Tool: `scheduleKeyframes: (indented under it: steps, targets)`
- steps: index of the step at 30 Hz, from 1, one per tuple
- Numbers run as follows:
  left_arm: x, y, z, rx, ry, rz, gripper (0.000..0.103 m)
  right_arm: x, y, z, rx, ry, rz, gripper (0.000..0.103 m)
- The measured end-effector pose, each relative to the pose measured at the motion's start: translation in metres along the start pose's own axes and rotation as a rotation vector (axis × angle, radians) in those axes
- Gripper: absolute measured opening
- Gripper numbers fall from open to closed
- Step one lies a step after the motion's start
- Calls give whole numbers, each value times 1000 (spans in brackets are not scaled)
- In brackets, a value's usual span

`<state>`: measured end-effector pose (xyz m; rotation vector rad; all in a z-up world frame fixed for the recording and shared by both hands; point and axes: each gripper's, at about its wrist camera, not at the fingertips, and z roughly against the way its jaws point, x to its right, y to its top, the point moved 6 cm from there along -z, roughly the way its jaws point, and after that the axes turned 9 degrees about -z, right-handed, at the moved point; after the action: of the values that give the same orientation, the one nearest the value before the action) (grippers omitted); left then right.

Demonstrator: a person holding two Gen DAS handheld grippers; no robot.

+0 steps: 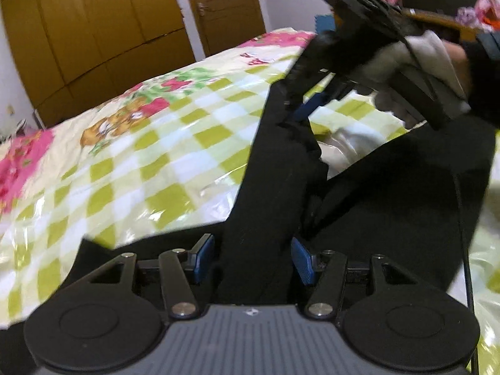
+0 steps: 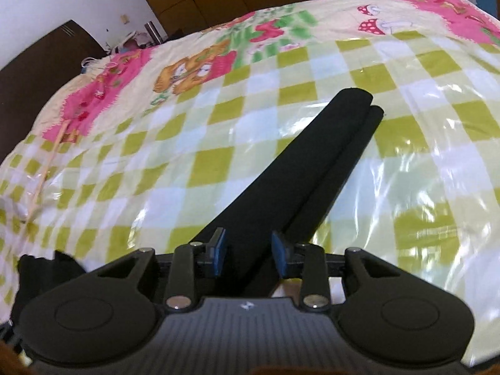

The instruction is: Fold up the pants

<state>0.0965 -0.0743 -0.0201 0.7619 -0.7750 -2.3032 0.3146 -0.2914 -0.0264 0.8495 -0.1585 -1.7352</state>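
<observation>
The black pants (image 2: 300, 168) are laid on a bed covered by a checked sheet (image 2: 218, 100) of green and white squares with a pink border and a bear print; a glossy, plastic-like sheen is noted over the sheet. In the right wrist view the two legs are seen lying side by side, touching, and running away from the camera toward the middle of the bed, their hems ending close together. The right gripper (image 2: 248, 254) is positioned over the near end of the legs, its blue pads standing apart with black cloth between them; no clamping by the pads can be confirmed from that view. In the left wrist view the left gripper (image 1: 253, 261) is found with its pads spread apart and a raised band of the pants (image 1: 265, 193) passing between them; contact with the right-hand pad appears likely, but a firm grip cannot be confirmed. The right gripper (image 1: 300, 112) is also recorded in that view, blurred, at the upper part of the cloth, carried by a hand in a pale glove (image 1: 415, 62). Brown wardrobe doors (image 1: 93, 31) are observed behind the bed.
</observation>
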Motion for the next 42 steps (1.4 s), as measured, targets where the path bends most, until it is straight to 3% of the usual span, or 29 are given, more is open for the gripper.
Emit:
scheduleKeyframes:
  steps: [7, 14, 17, 22, 25, 27, 33, 37, 42]
  targets:
    - [10, 23, -32, -14, -10, -10, 67, 22, 21, -18, -2, 27, -70, 34]
    - [18, 32, -42, -15, -1, -55, 67, 28, 35, -19, -8, 34, -33, 34]
    - [16, 33, -46, -19, -16, -40, 67, 19, 33, -6, -8, 18, 195, 35]
    - [7, 37, -52, -11, -8, 20, 67, -3, 8, 15, 41, -82, 755, 38]
    - [2, 37, -55, -14, -21, 57, 67, -12, -17, 9, 63, -157, 1063, 38]
    - [1, 37, -55, -15, -22, 61, 67, -11, -27, 0, 52, -182, 1199, 38]
    - [0, 37, -56, -18, -35, 70, 67, -6, -34, -10, 46, -213, 1368, 38]
    - [-3, 36, -57, -22, -55, 109, 67, -2, -52, -14, 47, -229, 1602, 37]
    - [0, 40, -58, -23, -62, 114, 67, -16, -41, -19, 83, -201, 1540, 37]
